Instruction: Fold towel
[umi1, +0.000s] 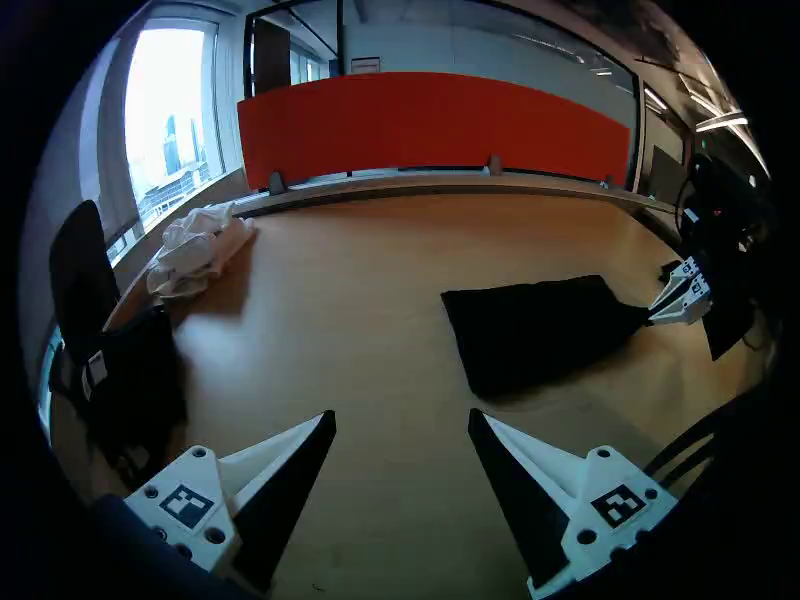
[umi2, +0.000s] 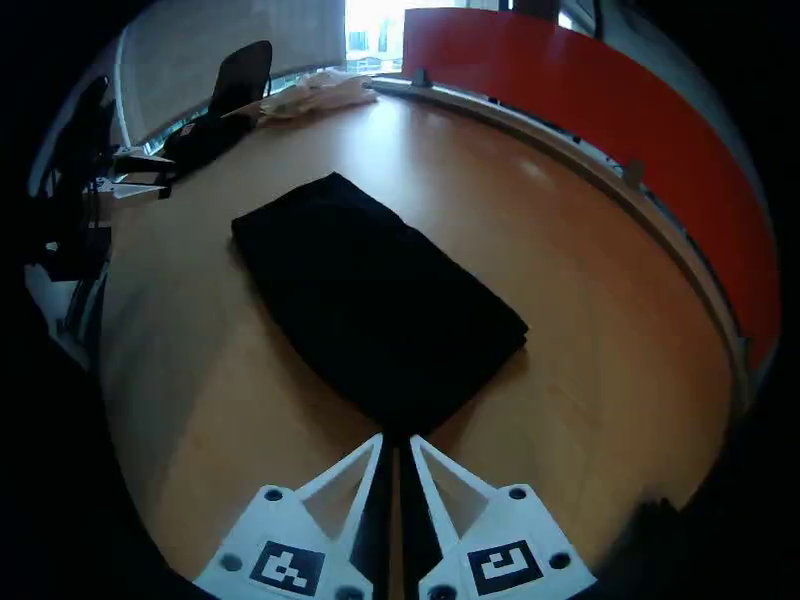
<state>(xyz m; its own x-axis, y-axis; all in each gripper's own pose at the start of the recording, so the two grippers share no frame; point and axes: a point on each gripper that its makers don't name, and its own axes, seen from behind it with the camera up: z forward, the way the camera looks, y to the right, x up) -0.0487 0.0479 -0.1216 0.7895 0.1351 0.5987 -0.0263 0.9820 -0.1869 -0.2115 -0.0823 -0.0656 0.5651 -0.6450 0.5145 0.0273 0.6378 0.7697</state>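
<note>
Towel (umi2: 380, 300) is lying dark and flat mid-frame in the right gripper view, on the wooden table (umi2: 600, 350). I am holding the right gripper (umi2: 400, 440) nearly closed at bottom centre, pinching its near edge. The left gripper (umi1: 400, 420) is hovering spread wide, well apart from the cloth.

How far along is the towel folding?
The black towel already lies as a folded-looking rectangle on the table. The right gripper pinches its near edge; the left gripper hangs open, apart from it. Probably another fold remains.
</note>
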